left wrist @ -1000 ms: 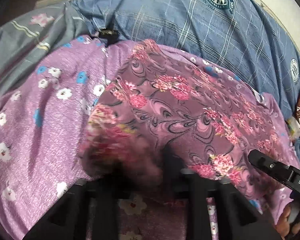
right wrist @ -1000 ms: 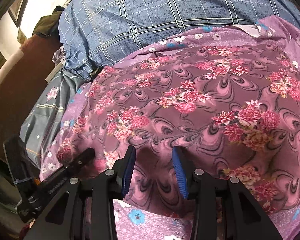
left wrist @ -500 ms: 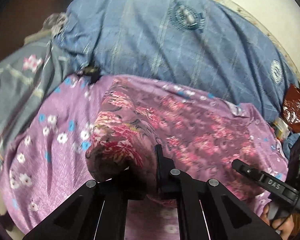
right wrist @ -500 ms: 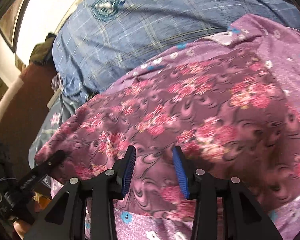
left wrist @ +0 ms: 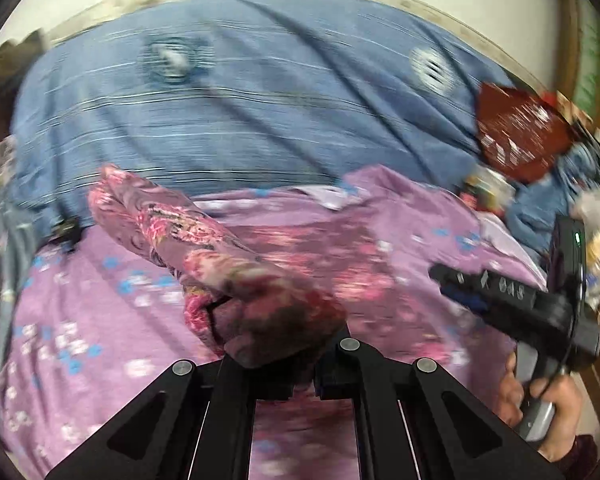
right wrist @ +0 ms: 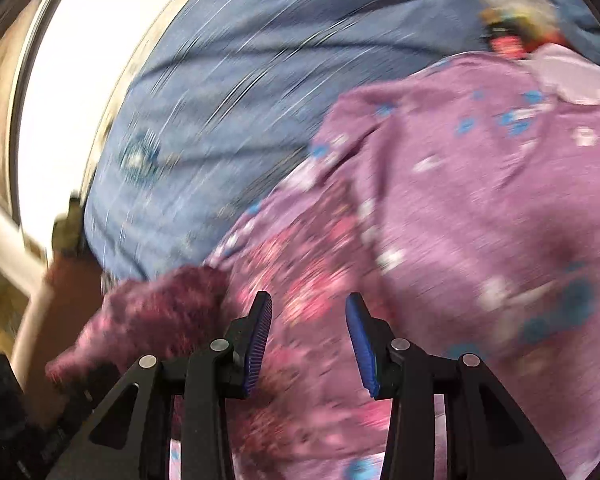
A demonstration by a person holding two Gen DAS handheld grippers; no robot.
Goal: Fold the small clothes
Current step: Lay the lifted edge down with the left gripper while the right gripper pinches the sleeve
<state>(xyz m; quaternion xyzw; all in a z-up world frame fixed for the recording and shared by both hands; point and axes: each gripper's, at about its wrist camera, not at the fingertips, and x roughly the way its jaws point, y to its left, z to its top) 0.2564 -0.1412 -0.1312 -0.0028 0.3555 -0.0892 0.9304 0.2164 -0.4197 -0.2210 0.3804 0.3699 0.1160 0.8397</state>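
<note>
The right gripper (right wrist: pixel 309 342), fingers (right wrist: pixel 361 338) apart, hovers over the blurred floral garment (right wrist: pixel 300 280).

Raised fold of the rose-print garment (left wrist: pixel 236 280) bunched right before the left gripper (left wrist: pixel 300 376), blocking the way ahead; lilac flowered cloth (left wrist: pixel 80 320) flat and passable to its left; right gripper (left wrist: pixel 500 300) close on the right; red packet (left wrist: pixel 516 136) and clutter crowding the far right; blue checked bedcover (left wrist: pixel 240 120) open beyond

A mauve garment with pink flowers (left wrist: pixel 220 248) is bunching up at centre frame, one edge lifted, the rest lying flat toward the right.
</note>
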